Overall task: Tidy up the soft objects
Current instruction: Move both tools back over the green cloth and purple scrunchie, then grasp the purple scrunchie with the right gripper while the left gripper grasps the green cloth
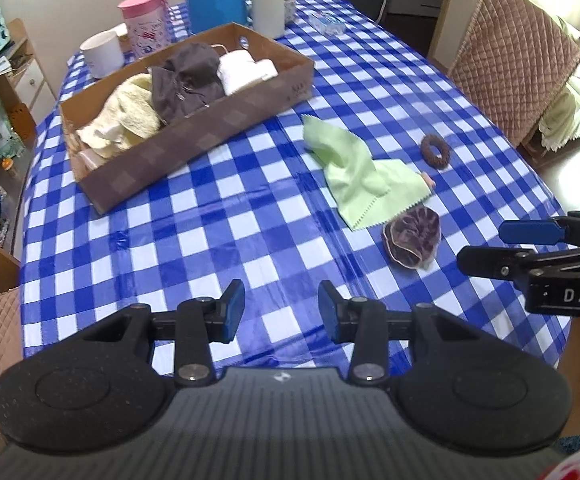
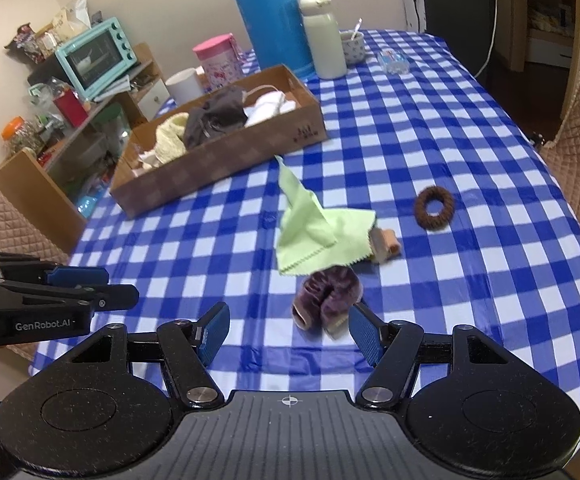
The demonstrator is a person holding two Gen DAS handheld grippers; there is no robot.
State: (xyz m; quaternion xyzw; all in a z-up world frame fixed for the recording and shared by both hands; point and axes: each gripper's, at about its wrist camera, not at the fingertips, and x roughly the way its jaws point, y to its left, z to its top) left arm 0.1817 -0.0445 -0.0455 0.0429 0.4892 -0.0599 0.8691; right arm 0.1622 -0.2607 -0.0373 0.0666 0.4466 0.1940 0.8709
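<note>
Checkered tablecloth (image 2: 410, 128) holds green cloth (image 2: 310, 232) beside velvet scrunchie (image 2: 328, 296).

A cardboard box (image 1: 194, 120) holding cream, brown and white cloths is seen toward the far left corner of the checked worktop (image 1: 194, 216). A green cloth (image 1: 354, 172), a purple scrunchie (image 1: 412, 242) and a brown ring (image 1: 435, 151) are laid nearer the right edge. The left tongs (image 1: 281, 310) are held parted above the near edge, nothing gripped.
</note>
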